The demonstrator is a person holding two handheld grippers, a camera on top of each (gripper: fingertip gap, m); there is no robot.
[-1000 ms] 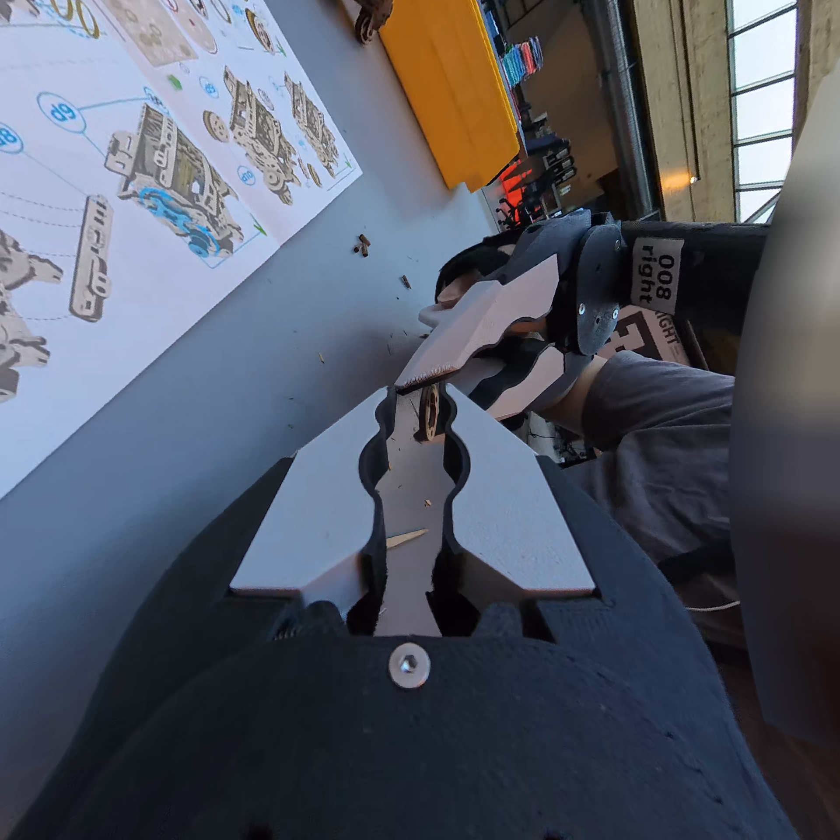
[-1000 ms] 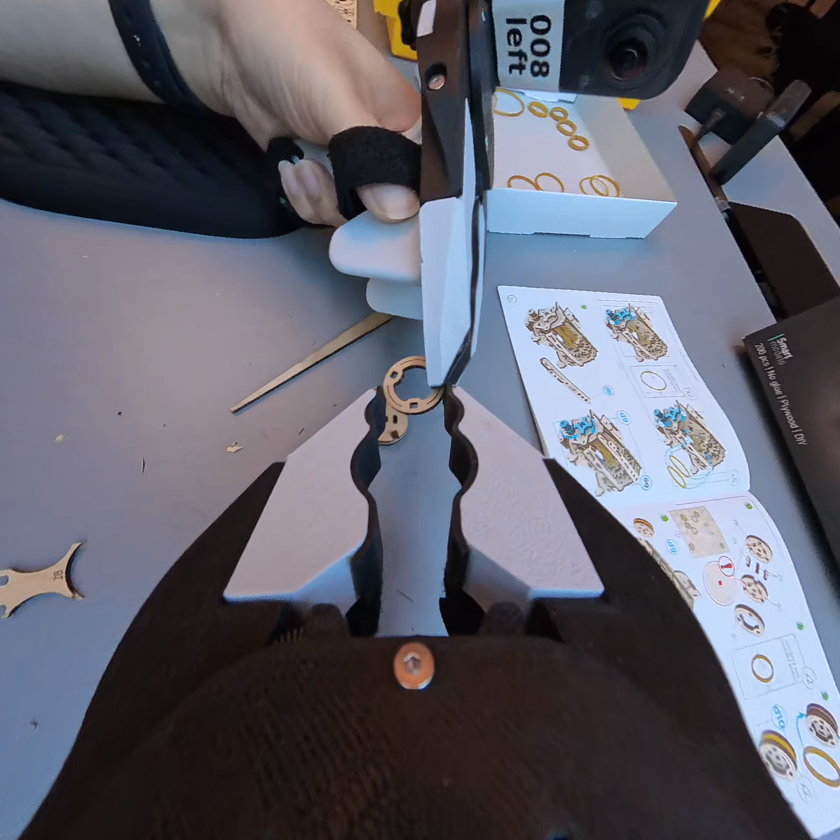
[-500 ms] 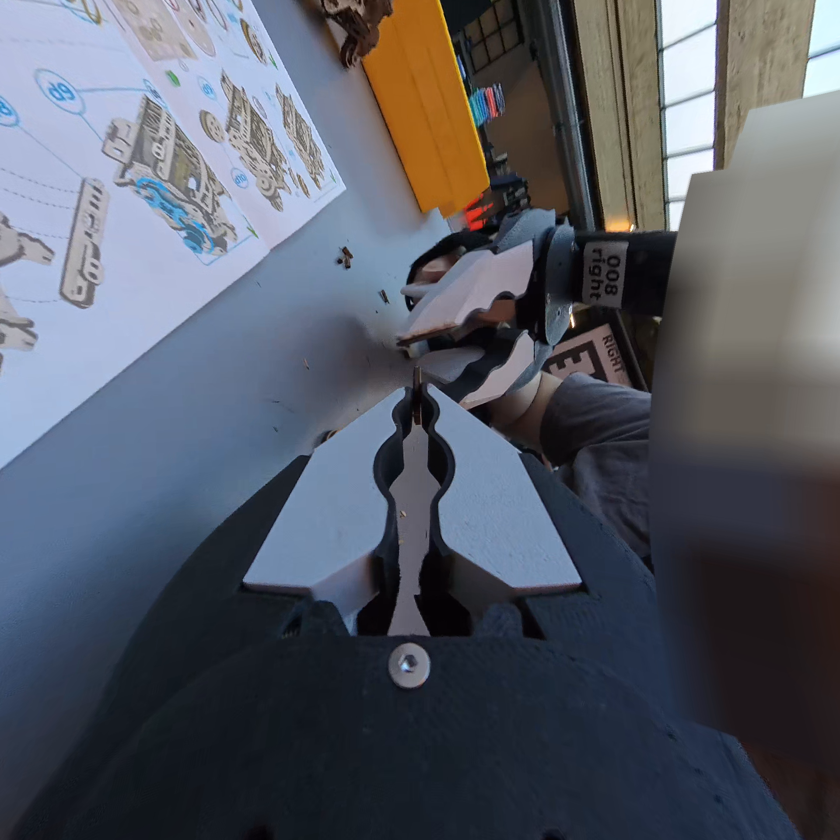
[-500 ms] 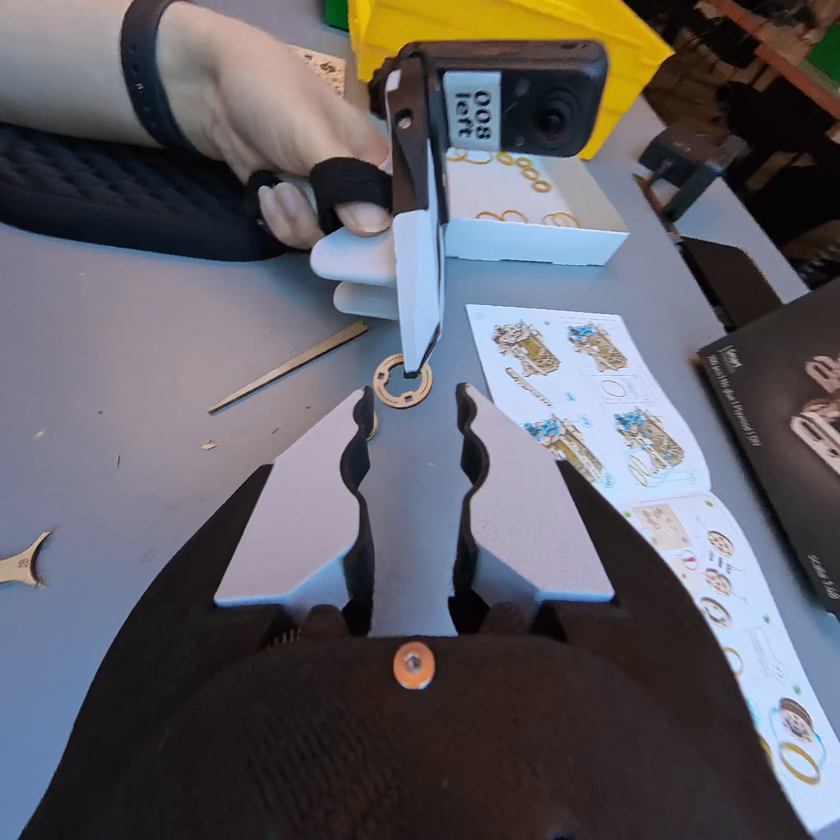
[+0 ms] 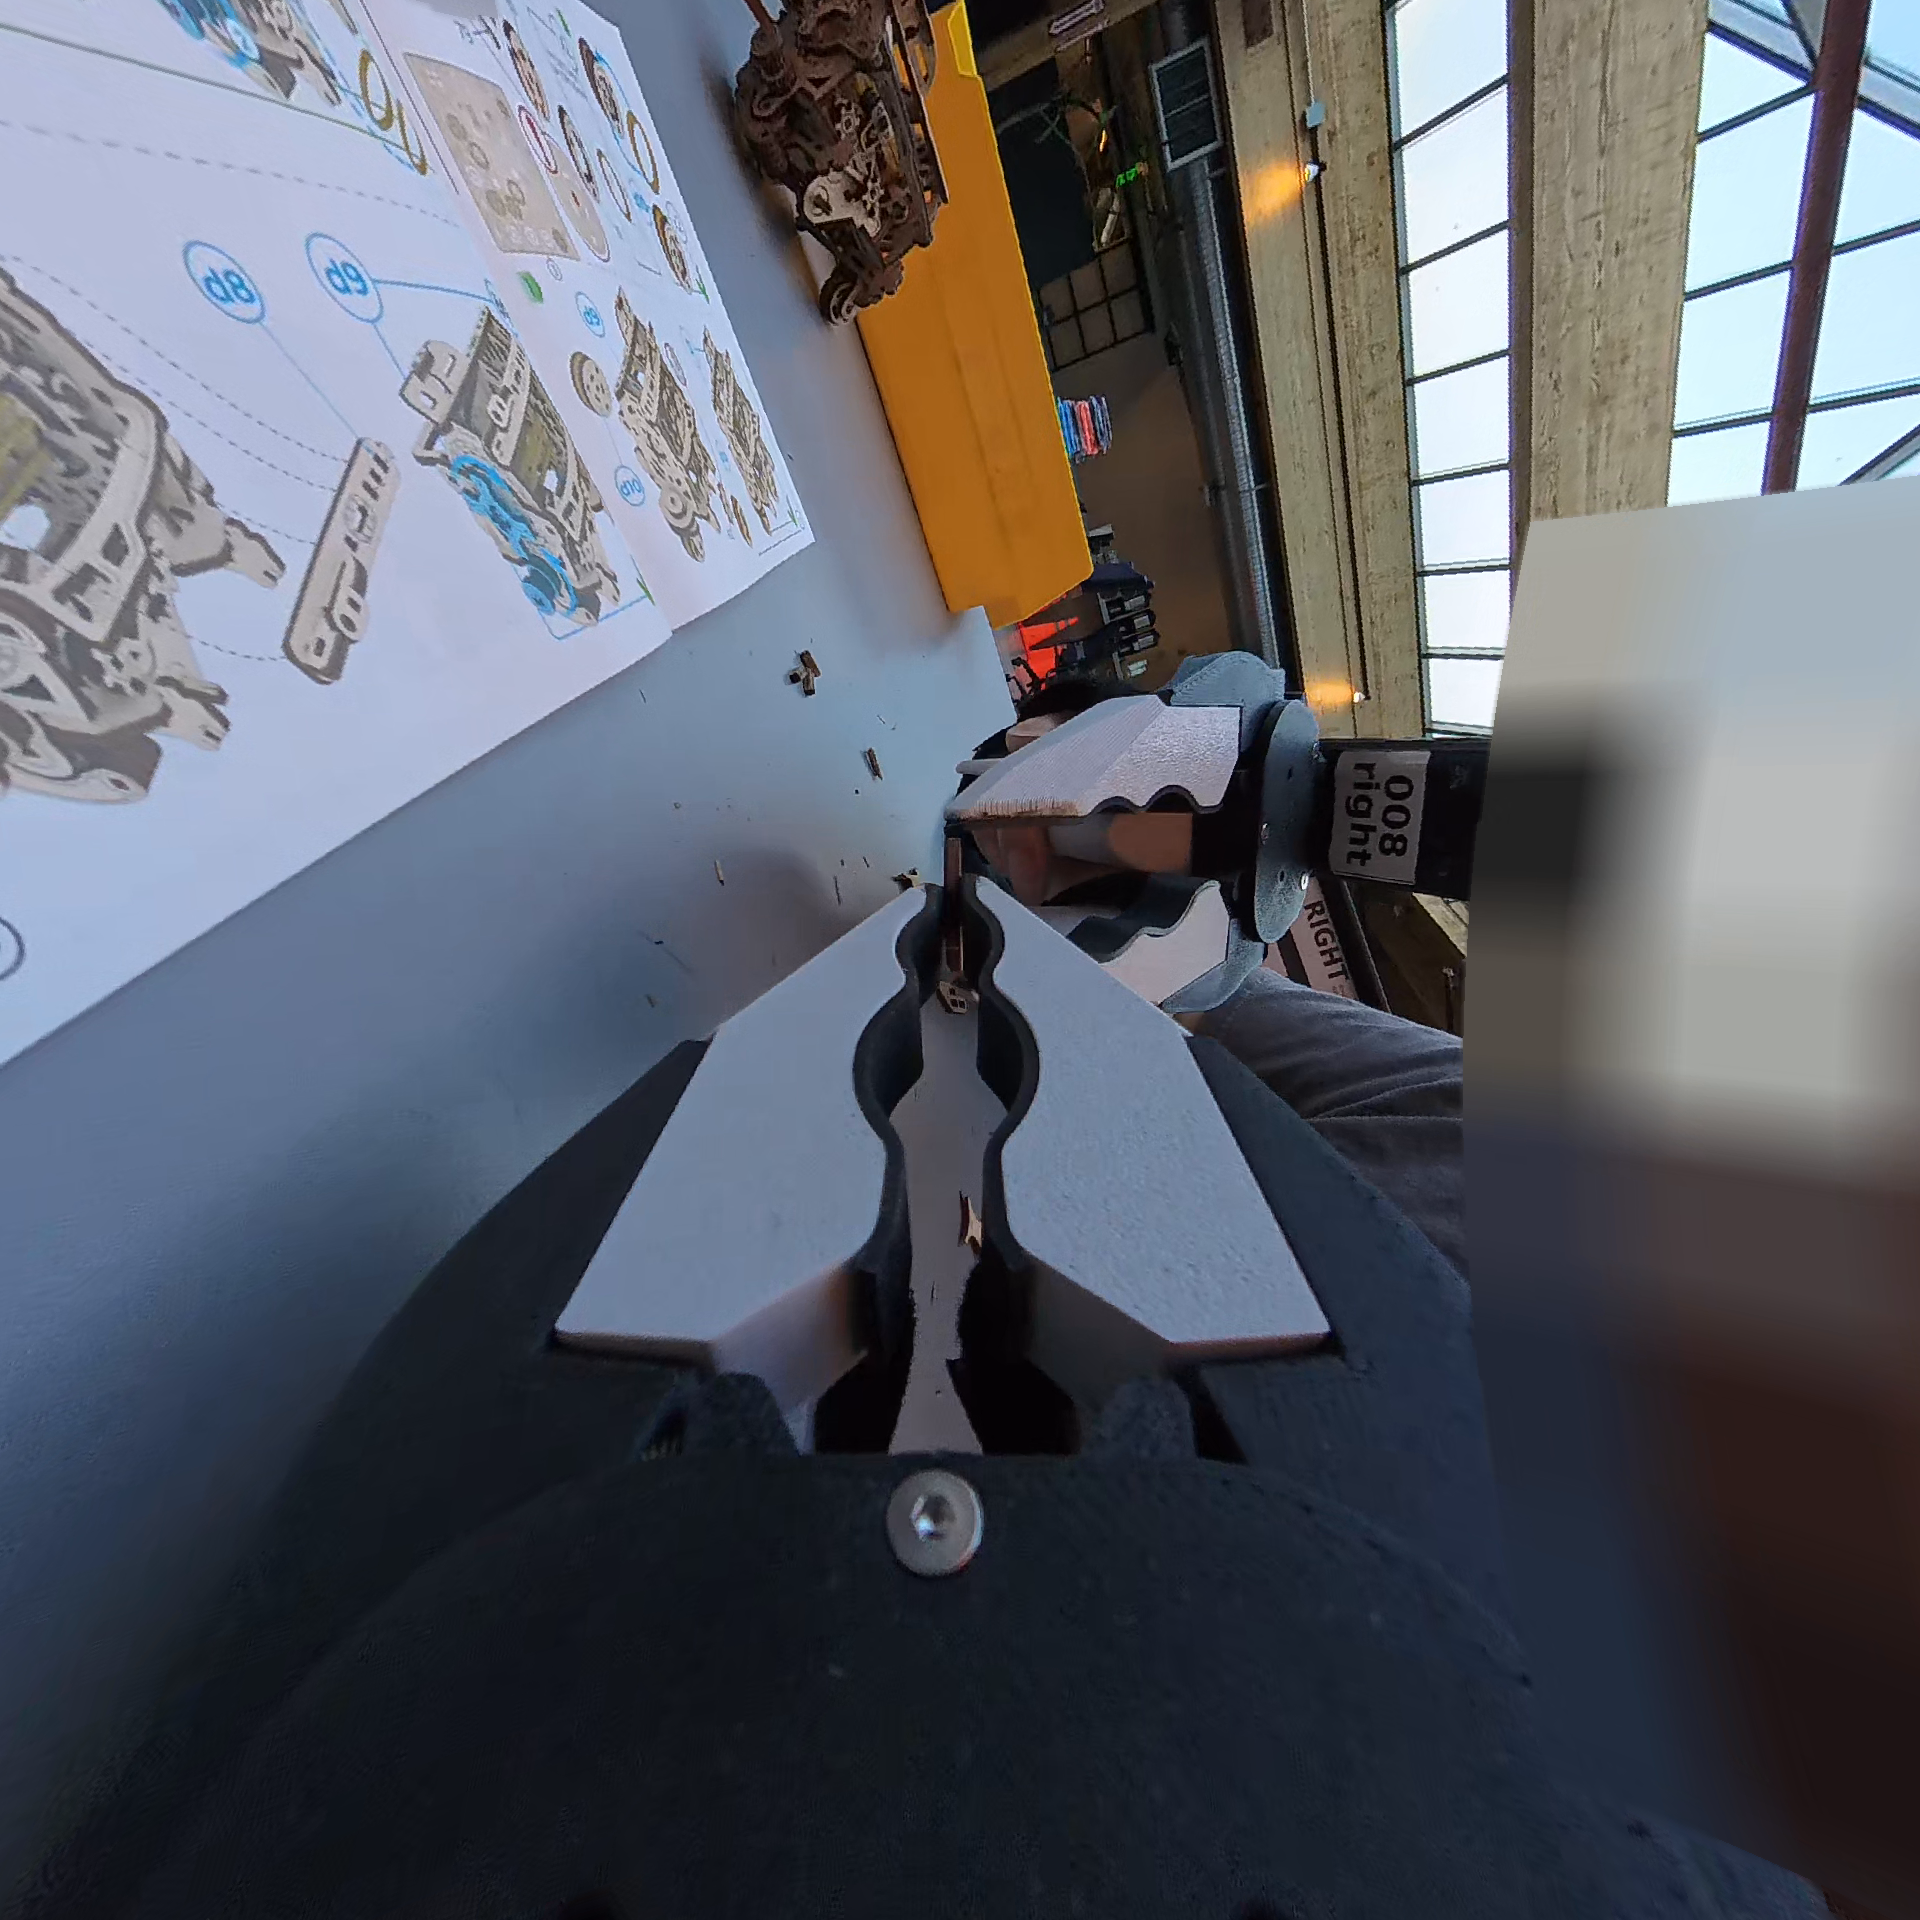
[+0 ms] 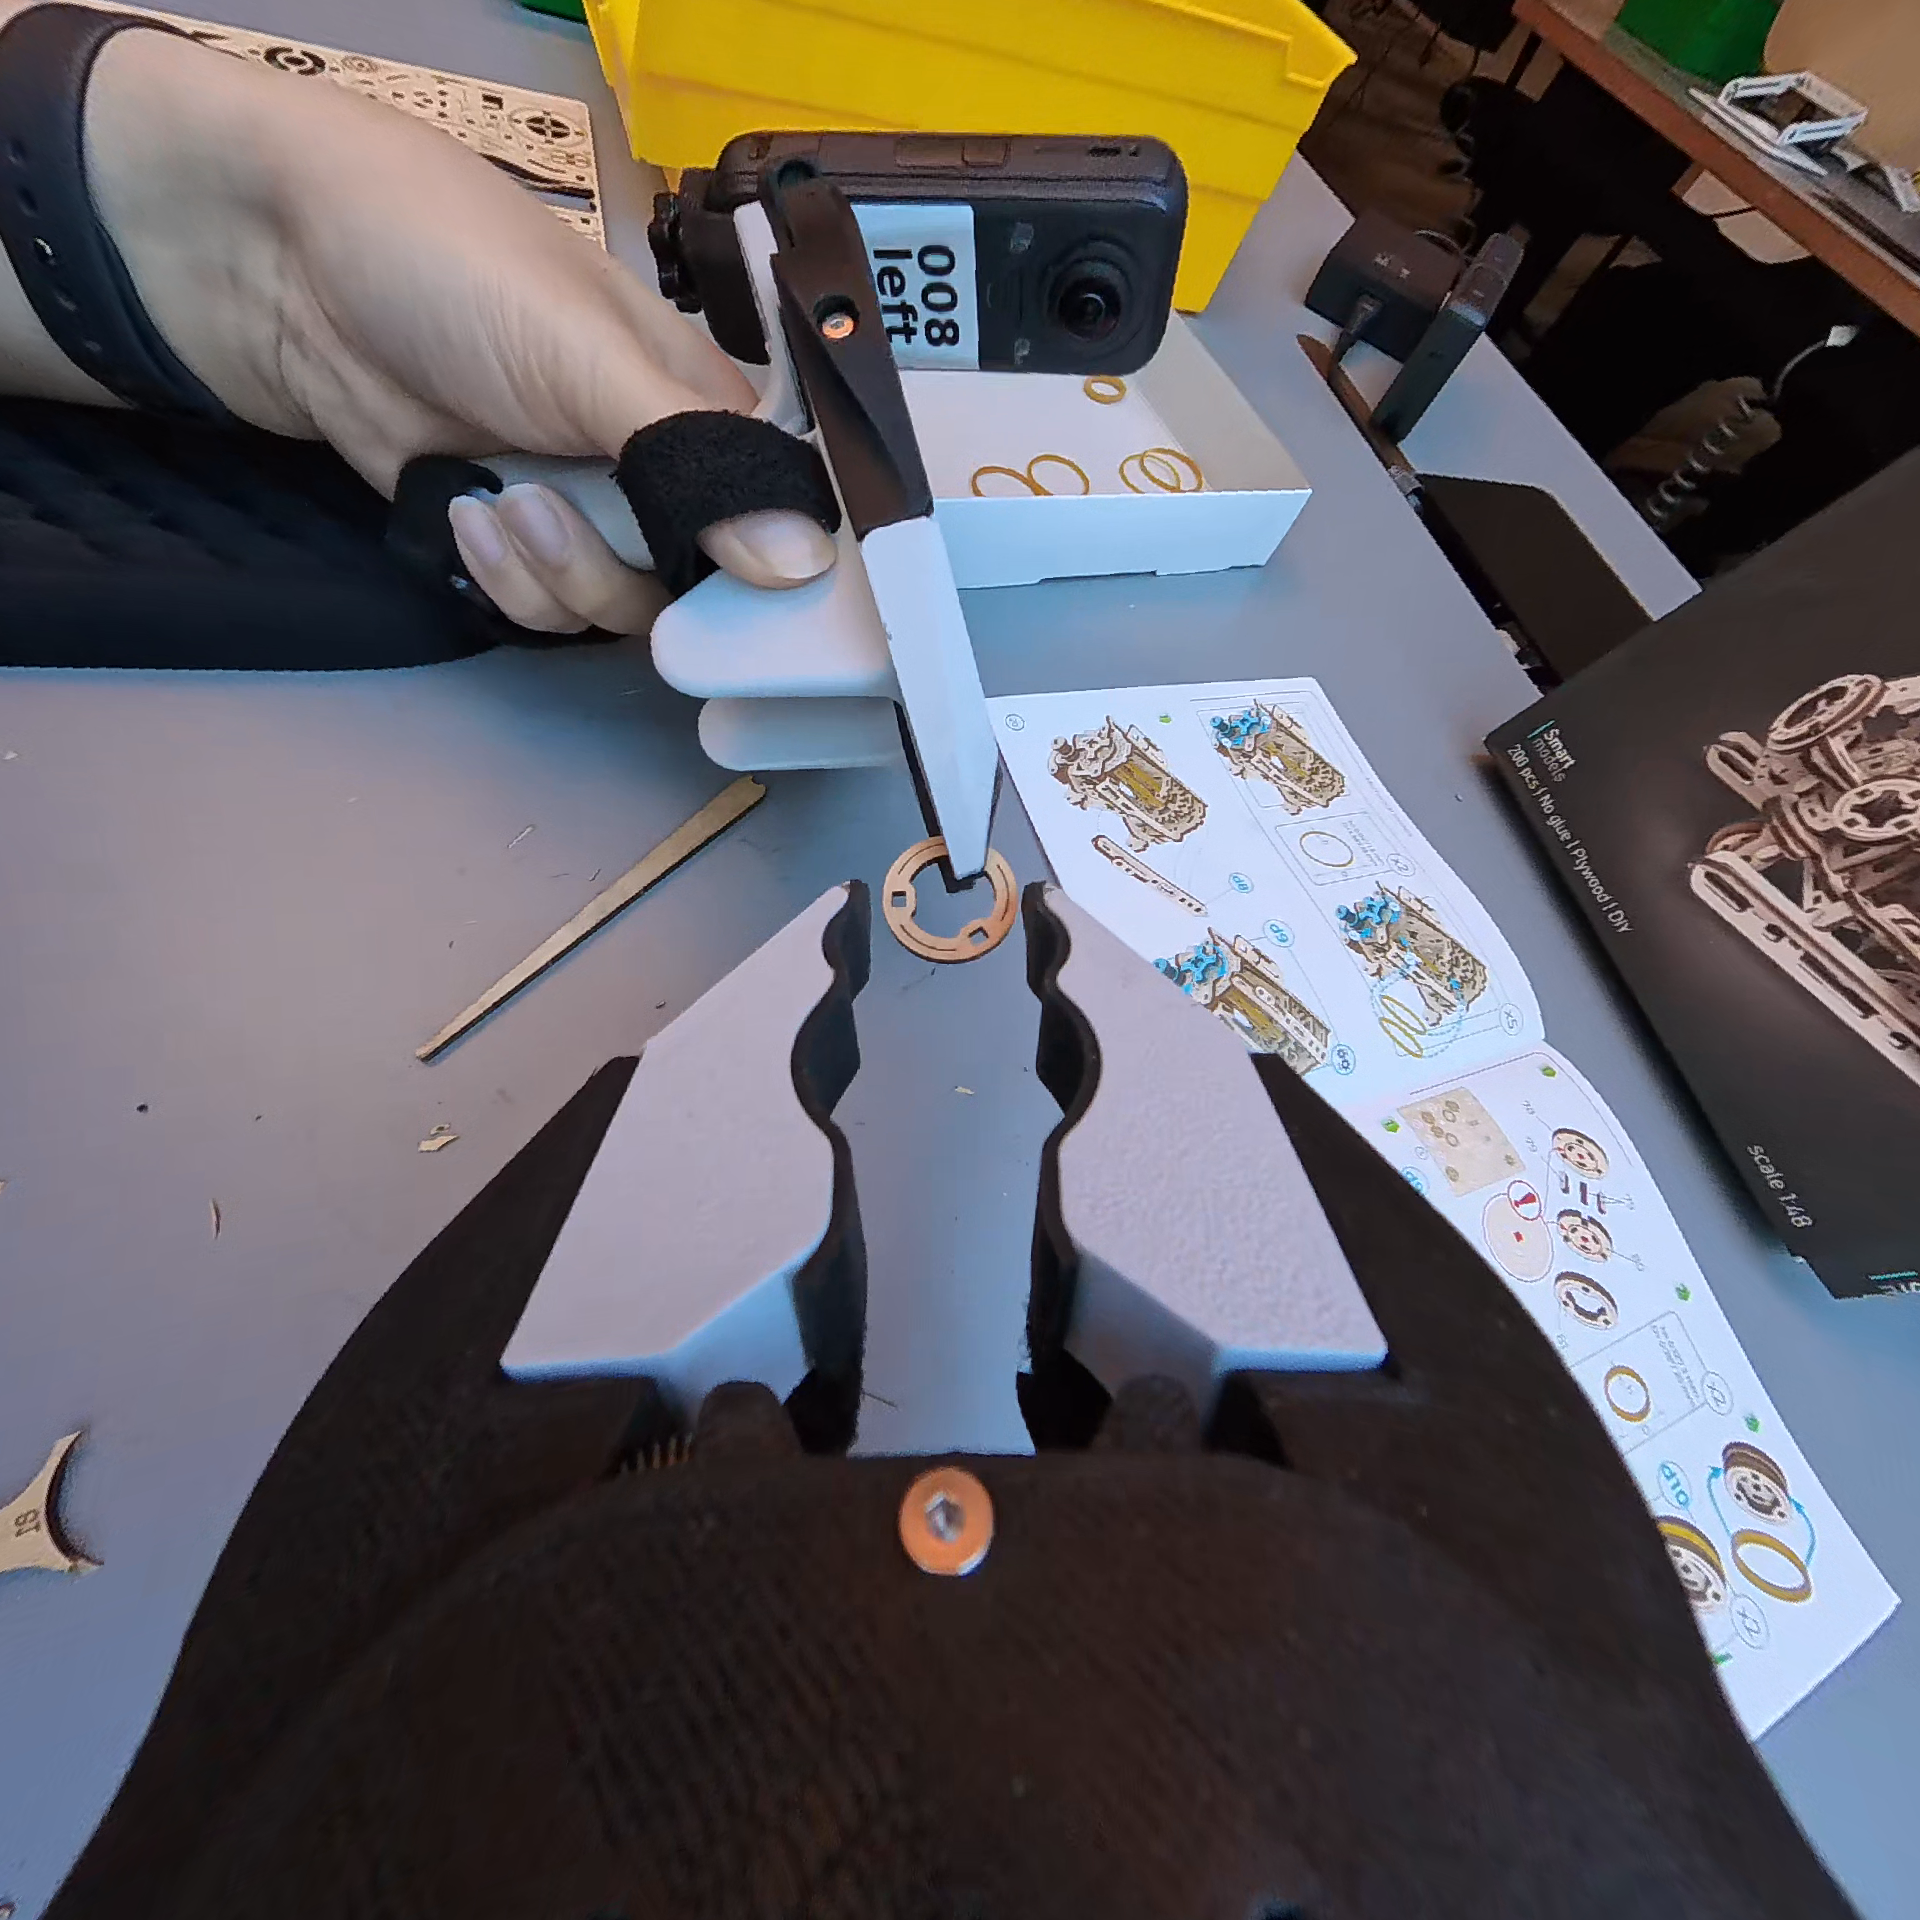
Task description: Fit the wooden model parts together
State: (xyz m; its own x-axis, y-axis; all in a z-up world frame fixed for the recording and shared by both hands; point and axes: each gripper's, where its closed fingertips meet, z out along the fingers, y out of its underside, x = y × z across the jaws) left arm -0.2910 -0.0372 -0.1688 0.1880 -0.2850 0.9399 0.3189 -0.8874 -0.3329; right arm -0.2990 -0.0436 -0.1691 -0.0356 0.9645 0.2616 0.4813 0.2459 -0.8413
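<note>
A flat wooden ring (image 6: 948, 948) with notches on its inner edge hangs from my left gripper (image 6: 961, 868), which is shut on the ring's upper rim just above the grey table (image 6: 260, 883). In the left wrist view my left gripper (image 5: 951, 902) pinches the ring (image 5: 952, 935) edge-on at its fingertips. My right gripper (image 6: 945, 904) is open and empty, with its tips on either side of the ring and not touching it. It also shows in the left wrist view (image 5: 1023, 862), open just beyond the ring.
An instruction booklet (image 6: 1351, 1039) lies right of the ring. A thin wooden stick (image 6: 592, 920) lies to its left, an offcut (image 6: 36, 1517) at the near left. Behind are a white tray (image 6: 1226, 520) of rubber bands, a yellow bin (image 6: 935, 83), a black box (image 6: 1766, 883) and an assembled model (image 5: 842, 156). My left and right fingertips are right by each other. Between my right fingertips and the thin wooden stick (image 6: 592, 920) there is roughly 8 centimeters.
My right gripper has opened wider and drawn back from the ring. My left gripper has kept hold of the ring and tilted.
</note>
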